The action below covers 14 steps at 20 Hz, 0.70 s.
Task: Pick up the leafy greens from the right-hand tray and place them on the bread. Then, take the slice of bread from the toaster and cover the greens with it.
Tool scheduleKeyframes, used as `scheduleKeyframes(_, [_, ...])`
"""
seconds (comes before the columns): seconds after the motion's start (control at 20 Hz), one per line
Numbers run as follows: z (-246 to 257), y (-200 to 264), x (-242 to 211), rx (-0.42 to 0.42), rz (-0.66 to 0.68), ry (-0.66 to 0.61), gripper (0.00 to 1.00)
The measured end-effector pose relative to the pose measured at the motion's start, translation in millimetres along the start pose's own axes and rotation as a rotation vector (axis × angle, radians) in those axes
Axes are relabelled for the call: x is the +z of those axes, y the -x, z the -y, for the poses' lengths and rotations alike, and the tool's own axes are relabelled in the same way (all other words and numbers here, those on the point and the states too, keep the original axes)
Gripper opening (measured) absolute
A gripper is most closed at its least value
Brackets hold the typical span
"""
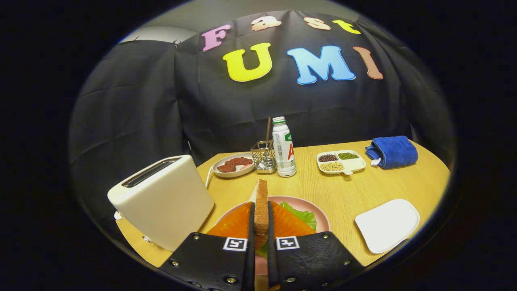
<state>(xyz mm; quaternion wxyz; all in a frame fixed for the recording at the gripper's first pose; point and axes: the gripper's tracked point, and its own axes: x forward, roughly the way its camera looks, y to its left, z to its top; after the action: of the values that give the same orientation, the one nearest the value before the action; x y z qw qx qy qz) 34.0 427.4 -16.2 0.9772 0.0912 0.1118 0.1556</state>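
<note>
Clamped edge-on between the two fingers of the gripper (261, 232), the slice of bread (261, 206) stands upright above the pink plate (319, 216), where leafy greens (301, 214) lie on an orange layer. If let go upright, it could tip off the greens. Left stands the toaster (161, 198), right the emptied white tray (387, 224).

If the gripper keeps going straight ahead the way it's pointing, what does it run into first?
Probably the metal utensil holder or the white bottle beside it. The gripper, shut on the bread slice, points between them; depth is unclear.
</note>
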Motion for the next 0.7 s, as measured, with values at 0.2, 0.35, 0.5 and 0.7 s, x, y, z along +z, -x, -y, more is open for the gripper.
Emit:
scheduleKeyframes(0.2, [15, -1, -8, 0.012, -0.025, -0.027, 0.16])
scheduleKeyframes(0.35, [22, -2, -13, 0.023, -0.038, -0.031, 0.18])
scheduleKeyframes(0.5, [28, -2, -12, 0.010, -0.033, 0.011, 0.25])
scheduleKeyframes(0.7, [30, -4, -14, 0.015, -0.037, 0.019, 0.28])
